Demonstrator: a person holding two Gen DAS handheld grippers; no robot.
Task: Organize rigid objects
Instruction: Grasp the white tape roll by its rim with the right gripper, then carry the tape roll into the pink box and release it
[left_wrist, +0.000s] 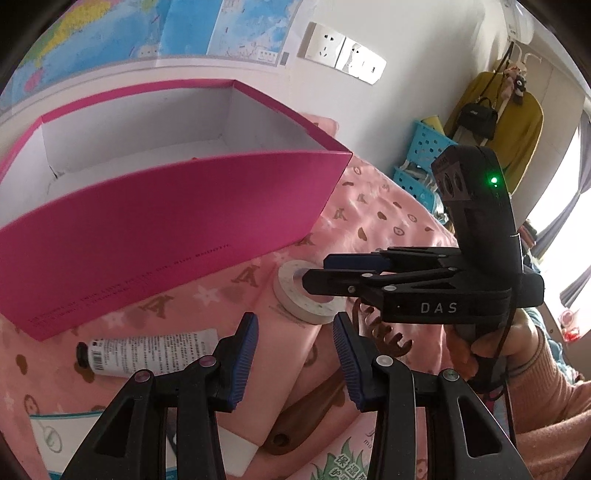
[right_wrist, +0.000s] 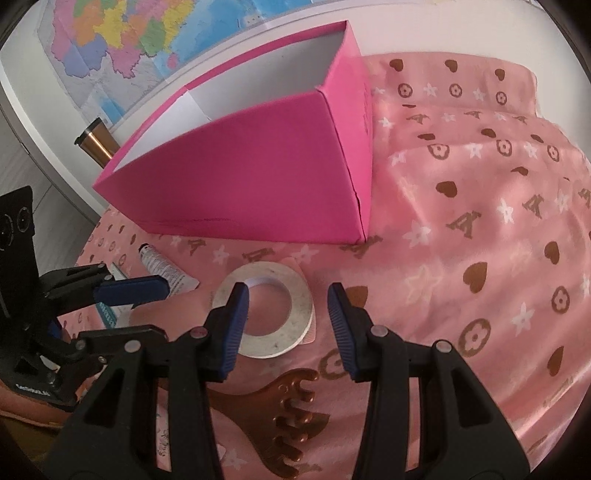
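left gripper (left_wrist: 295, 354): bottom centre of left wrist view, 2 blue pads apart, nothing between them; a pale pink tube lies under the gap. Also seen at far left of right wrist view (right_wrist: 147, 291), pads near the white tube.
right gripper (right_wrist: 288, 325): bottom centre of right wrist view, jaws apart, nothing pinched. Left pad sits over the tape roll's left rim; right pad is clear of the roll, over bare cloth. In left wrist view (left_wrist: 317, 280) it comes in from the right, tips over the roll.
hand (left_wrist: 517, 343): right edge of left wrist view, pink sleeve, on the right gripper's handle.
comb (right_wrist: 284, 410): brown, wide teeth, bottom centre, just below the roll.
tape roll (right_wrist: 299, 299): white, flat on the pink tube, centre of frame.
pink tube (left_wrist: 280, 365): long, lower centre, under roll and comb.
white tube (left_wrist: 147, 356): black cap, lower left, in front of the box.
cloth (right_wrist: 480, 221): pink, brown hearts and letters, covers the surface.
box (left_wrist: 166, 221): magenta, white inside, open top, nothing visible inside; upper left, behind all items.
map (right_wrist: 122, 40): on wall, top left.
sockets (left_wrist: 343, 48): top centre.
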